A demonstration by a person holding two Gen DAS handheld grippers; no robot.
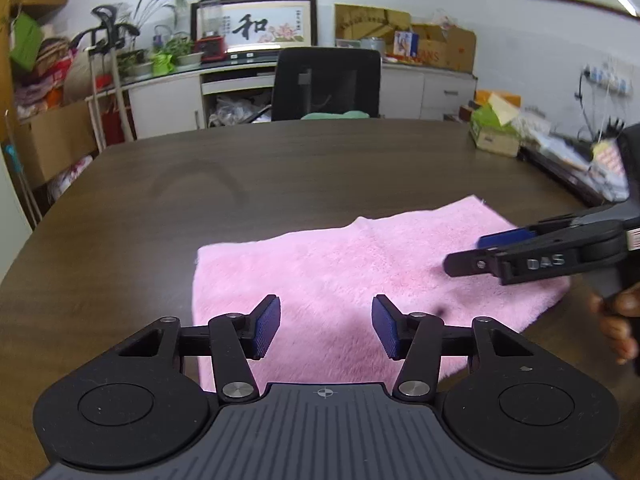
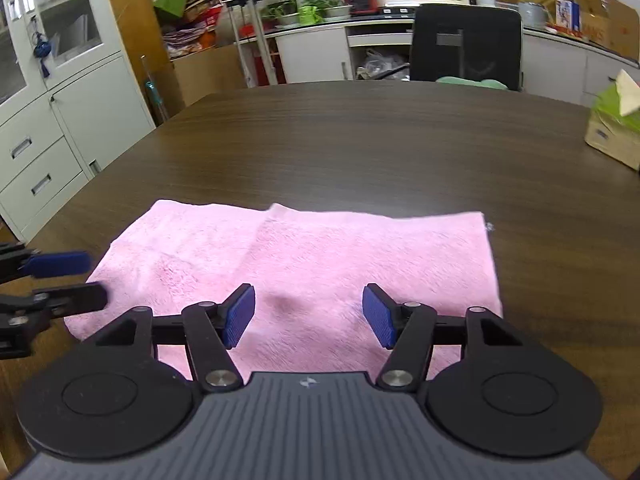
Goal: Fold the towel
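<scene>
Towel (image 2: 296,264) lies on table (image 2: 360,140); left claw (image 1: 326,326) and right claw (image 2: 309,316) both gape, empty.

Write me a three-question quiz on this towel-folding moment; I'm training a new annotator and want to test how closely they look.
1. True or false: the left gripper is clamped shut on the pink towel.
2. Multiple choice: what sits on the dark wooden table at its far right edge in the right wrist view? A) a green tissue box B) a laptop C) a mug
3. Fill in: the far edge of the towel shows a step where one layer overlaps another, so the towel looks already ____ once.

Key: 1 false, both the left and the right gripper are open above the towel, holding nothing; 2 A; 3 folded.
</scene>
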